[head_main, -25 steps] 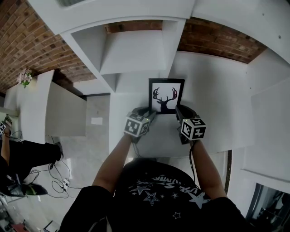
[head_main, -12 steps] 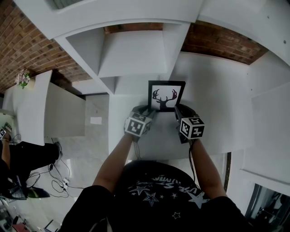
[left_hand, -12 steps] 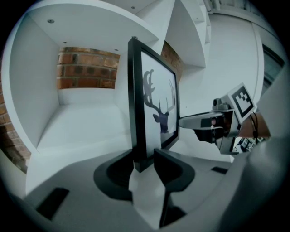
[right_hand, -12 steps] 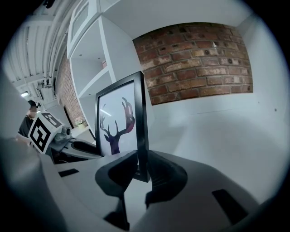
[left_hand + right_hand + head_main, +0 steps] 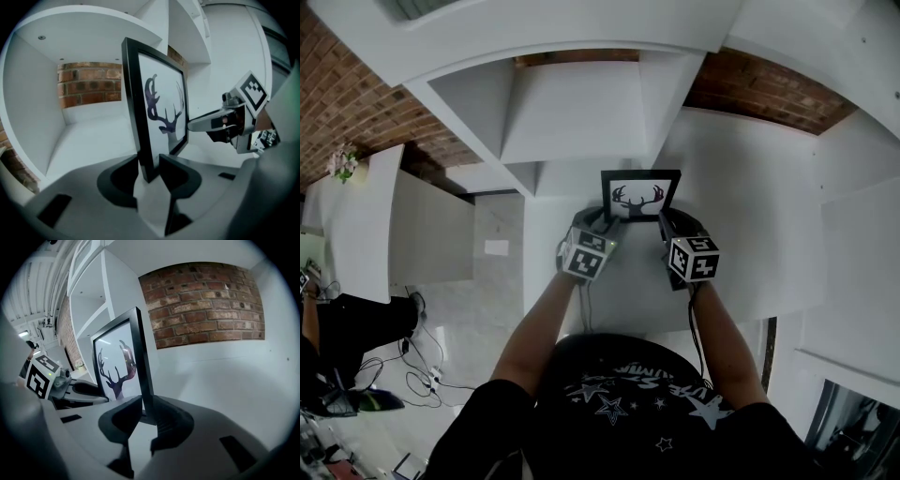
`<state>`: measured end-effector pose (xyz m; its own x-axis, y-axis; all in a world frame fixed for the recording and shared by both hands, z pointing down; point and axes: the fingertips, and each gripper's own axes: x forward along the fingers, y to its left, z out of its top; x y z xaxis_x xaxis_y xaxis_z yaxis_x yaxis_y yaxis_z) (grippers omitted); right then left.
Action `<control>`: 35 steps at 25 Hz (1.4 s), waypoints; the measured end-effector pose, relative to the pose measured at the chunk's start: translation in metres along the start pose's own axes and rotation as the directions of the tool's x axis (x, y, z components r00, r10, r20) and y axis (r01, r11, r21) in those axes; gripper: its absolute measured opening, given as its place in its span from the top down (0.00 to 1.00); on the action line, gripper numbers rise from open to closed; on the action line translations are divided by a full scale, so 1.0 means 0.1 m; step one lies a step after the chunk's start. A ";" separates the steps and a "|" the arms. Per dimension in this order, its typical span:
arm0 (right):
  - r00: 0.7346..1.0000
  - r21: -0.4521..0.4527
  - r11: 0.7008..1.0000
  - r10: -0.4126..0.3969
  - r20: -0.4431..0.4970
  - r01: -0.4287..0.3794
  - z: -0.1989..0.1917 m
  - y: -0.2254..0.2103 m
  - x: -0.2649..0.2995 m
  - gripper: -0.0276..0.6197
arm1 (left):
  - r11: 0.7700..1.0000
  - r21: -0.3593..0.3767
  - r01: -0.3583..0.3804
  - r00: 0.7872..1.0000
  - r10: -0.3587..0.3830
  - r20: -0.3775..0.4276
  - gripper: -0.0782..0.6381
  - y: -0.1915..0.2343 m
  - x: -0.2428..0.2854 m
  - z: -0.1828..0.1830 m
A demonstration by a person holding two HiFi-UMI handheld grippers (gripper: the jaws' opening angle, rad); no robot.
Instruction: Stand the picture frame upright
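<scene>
Black picture frame (image 5: pixel 640 194) is being gripped by left hand-held gripper (image 5: pixel 603 220) and right hand-held gripper (image 5: pixel 662 222) at lower corners; uneven release is risking toppling.

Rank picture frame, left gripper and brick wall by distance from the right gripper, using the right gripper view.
1. picture frame, clamped between the right gripper's jaws.
2. left gripper, left side, on the frame's far edge.
3. brick wall, upper right, at the back.

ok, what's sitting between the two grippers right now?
Only the picture frame. The left gripper clamps its lower left corner, the right gripper its lower right edge. The head view shows it best.
</scene>
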<state>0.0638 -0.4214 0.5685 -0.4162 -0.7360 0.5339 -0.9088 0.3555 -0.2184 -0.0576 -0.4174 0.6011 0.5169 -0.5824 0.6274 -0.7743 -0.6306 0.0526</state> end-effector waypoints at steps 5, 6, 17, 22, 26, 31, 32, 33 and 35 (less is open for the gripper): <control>1.000 0.011 1.000 -0.019 0.003 0.019 0.01 -0.03 0.04 0.84 | 1.000 0.005 -0.027 1.000 0.027 0.015 0.70 0.05 0.06 0.01; 1.000 0.015 1.000 -0.022 0.005 0.022 0.01 -0.04 0.05 0.84 | 0.999 0.011 -0.031 0.999 0.031 0.017 0.70 0.06 0.06 0.02; 0.999 0.037 0.999 -0.038 0.020 0.037 0.04 -0.07 0.09 0.84 | 0.999 0.022 -0.045 0.999 0.045 0.021 0.72 0.14 0.12 0.08; 1.000 0.034 0.999 -0.029 0.002 0.029 0.02 -0.06 0.10 0.84 | 0.999 0.009 -0.044 0.999 0.044 0.010 0.72 0.15 0.12 0.08; 1.000 0.023 0.999 -0.030 0.000 0.030 0.00 -0.04 0.08 0.84 | 0.999 -0.003 -0.045 0.999 0.045 0.000 0.72 0.15 0.11 0.04; 0.999 0.034 0.998 -0.044 -0.003 0.044 -0.04 -0.04 0.03 0.76 | 0.999 -0.032 -0.034 0.999 0.033 -0.023 0.72 0.16 0.03 -0.01; 0.999 0.034 0.998 -0.044 -0.002 0.044 -0.04 -0.04 0.01 0.76 | 0.999 -0.038 -0.035 0.999 0.035 -0.022 0.72 0.16 0.01 -0.01; 0.999 0.032 0.998 -0.044 -0.001 0.044 -0.05 -0.03 -0.01 0.76 | 0.998 -0.044 -0.037 0.999 0.036 -0.022 0.72 0.16 -0.02 -0.02; 0.999 0.031 0.999 -0.044 0.003 0.044 -0.06 -0.03 -0.05 0.76 | 0.997 -0.061 -0.037 0.999 0.036 -0.020 0.72 0.15 -0.07 -0.04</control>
<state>0.0686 -0.4149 0.5712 -0.3756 -0.7529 0.5404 -0.9268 0.3048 -0.2196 -0.0744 -0.4207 0.6000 0.4815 -0.5944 0.6441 -0.8139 -0.5759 0.0769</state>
